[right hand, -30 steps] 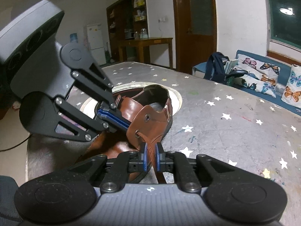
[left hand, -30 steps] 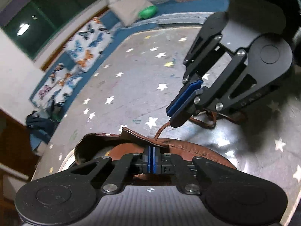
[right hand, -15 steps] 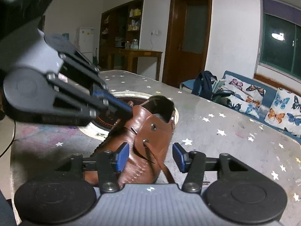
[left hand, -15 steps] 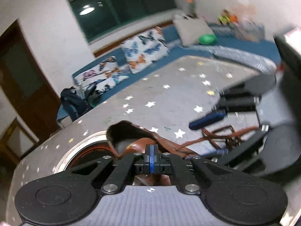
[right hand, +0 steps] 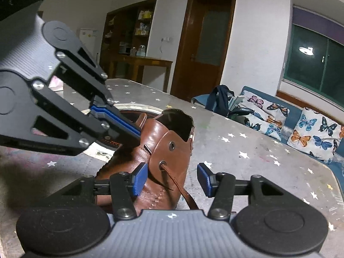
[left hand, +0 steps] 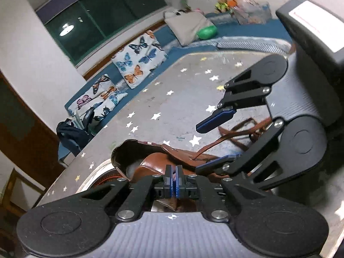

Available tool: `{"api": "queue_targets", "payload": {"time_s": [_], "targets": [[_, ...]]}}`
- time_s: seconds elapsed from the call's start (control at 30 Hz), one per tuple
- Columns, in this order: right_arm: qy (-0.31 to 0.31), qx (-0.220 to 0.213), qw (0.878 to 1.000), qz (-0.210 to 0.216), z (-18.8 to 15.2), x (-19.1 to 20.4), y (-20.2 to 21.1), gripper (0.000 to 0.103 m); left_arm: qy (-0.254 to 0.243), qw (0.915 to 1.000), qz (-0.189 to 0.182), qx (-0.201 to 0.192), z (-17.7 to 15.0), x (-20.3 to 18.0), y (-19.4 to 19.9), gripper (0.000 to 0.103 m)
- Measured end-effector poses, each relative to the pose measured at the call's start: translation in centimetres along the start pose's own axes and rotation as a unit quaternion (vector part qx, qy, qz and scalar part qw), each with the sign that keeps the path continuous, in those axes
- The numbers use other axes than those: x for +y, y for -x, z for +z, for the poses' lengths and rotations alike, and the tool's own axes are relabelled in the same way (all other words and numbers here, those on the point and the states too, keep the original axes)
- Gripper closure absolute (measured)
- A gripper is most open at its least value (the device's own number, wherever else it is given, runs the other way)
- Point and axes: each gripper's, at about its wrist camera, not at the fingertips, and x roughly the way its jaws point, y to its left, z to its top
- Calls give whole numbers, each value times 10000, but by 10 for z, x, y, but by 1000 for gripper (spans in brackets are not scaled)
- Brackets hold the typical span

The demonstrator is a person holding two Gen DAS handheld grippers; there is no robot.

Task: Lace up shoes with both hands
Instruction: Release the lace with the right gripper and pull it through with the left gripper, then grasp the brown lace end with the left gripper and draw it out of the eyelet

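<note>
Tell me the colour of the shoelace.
Reddish-brown, like the shoe; the lace shows best in the right wrist view.

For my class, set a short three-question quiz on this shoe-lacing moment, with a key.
1. True or false: the right gripper is open.
2. Which eyelet on the shoe flap facing the right wrist camera does the lace leave: A upper, B lower?
3. Fill in: the left gripper is ____ at the shoe's collar.

Key: 1 true. 2 B; the upper eyelet is empty. 3 shut; whether it pinches leather or the lace cannot be told.
</note>
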Motion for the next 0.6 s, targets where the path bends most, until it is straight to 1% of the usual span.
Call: {"api": "queue_targets", "payload": {"time_s": [0.1,0.17,0.23,0.3,0.37,0.47,0.6], "targets": [[74,-38,10000,-9,-1,1,-3,51,-78,9999,-105,-7,-1,0,-3,97],[148,-89,9998,-63,-1,4,-2,51,-233,9996,-139,-5,-2,-3,-4,95],[165,-126,9997,-138,-2,3,-2,51,-403,9991,-164,-2,-2,-6,-6,89],[129,-159,9996,-194,-3,2,1,51,-589,9981,-169,10,-2,-9,-8,86],[153,-192,9993,-273,-3,2,3,51,-775,9969,-163,31,-2,-12,-12,86],[74,-199,9994,-281,-4,-3,4,51,-1090,9938,-195,44,-2,-14,-19,86],[28,-203,9994,-272,-4,-6,2,50,-1531,9878,-271,53,0,-17,-27,86]]}}
